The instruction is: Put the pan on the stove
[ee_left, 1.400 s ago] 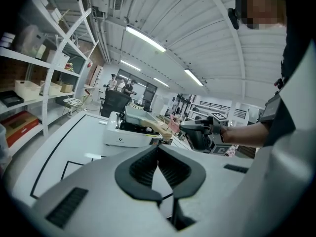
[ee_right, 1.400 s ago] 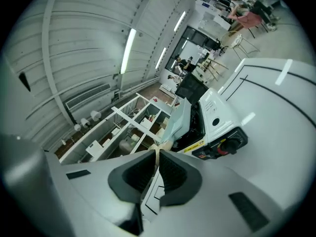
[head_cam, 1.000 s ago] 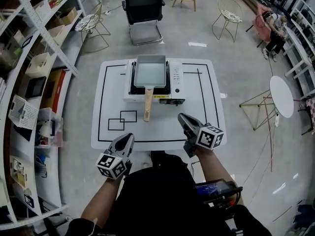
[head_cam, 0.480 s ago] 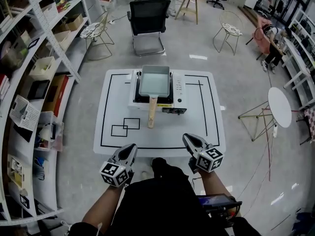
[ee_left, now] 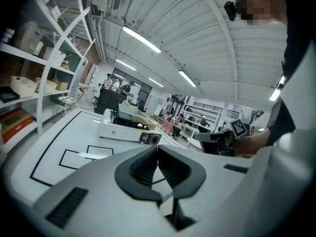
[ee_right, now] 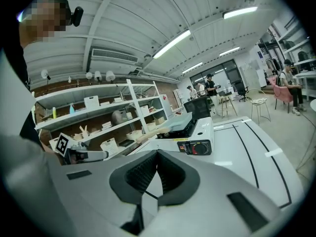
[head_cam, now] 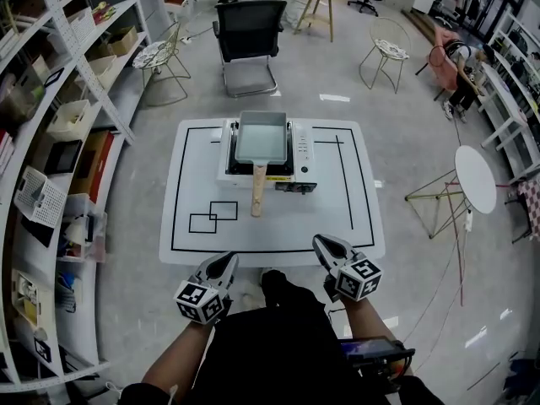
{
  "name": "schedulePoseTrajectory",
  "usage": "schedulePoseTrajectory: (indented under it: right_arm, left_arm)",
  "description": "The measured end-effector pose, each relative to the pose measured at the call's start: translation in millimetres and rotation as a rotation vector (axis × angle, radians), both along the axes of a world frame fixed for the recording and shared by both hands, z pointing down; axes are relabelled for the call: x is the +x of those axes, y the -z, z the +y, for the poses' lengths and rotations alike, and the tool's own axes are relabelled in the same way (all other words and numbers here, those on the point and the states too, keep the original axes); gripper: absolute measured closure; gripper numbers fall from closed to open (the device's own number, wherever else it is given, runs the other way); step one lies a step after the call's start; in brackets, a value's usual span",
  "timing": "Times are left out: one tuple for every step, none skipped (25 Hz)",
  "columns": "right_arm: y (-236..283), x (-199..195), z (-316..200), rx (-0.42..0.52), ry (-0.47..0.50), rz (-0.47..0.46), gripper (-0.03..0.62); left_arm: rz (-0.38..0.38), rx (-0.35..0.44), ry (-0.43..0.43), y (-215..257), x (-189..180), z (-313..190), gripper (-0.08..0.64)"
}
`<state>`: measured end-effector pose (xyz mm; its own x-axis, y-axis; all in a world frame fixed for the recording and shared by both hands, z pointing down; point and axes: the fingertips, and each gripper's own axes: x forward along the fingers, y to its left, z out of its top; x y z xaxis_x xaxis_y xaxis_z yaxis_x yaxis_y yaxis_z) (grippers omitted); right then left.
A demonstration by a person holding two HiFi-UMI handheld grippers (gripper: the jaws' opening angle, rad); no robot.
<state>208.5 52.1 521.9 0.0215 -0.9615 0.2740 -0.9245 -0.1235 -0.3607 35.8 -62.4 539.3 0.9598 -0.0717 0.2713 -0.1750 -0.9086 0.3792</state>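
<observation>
The rectangular grey pan point(head_cam: 260, 136) sits on the white portable stove point(head_cam: 301, 153) at the far middle of the white table point(head_cam: 190, 175). Its wooden handle point(head_cam: 257, 191) points toward me. Both grippers hang at the table's front edge, well short of the pan. My left gripper point(head_cam: 224, 262) is shut with nothing in it, and my right gripper point(head_cam: 325, 245) is shut and empty too. From the left gripper view point(ee_left: 158, 149), the stove point(ee_left: 118, 131) and pan point(ee_left: 129, 113) lie far ahead. In the right gripper view point(ee_right: 158, 154), the stove point(ee_right: 203, 132) shows its knob side.
Black lines and two small outlined rectangles point(head_cam: 211, 216) mark the tabletop. A black office chair point(head_cam: 247, 32) stands behind the table. Shelving point(head_cam: 51, 133) runs along the left. A small round white table point(head_cam: 475, 178) and wire chairs point(head_cam: 385, 40) stand to the right.
Both grippers have drawn back from over the table to its front edge, and the table looks farther away. The pan has stayed on the stove.
</observation>
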Motion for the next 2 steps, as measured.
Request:
schedulePoseTrajectory:
  right_arm:
    - [-0.3,-0.7,1.1,-0.001,-0.002,-0.001,0.566]
    - [0.0,-1.5,1.9,-0.001,-0.005,-0.003,0.566]
  left_arm:
    - [-0.001,-0.001,-0.004,-0.9,-0.3,1.7,0.551]
    - [-0.003,-0.003,-0.009,-1.8,-0.6,3.5,0.551]
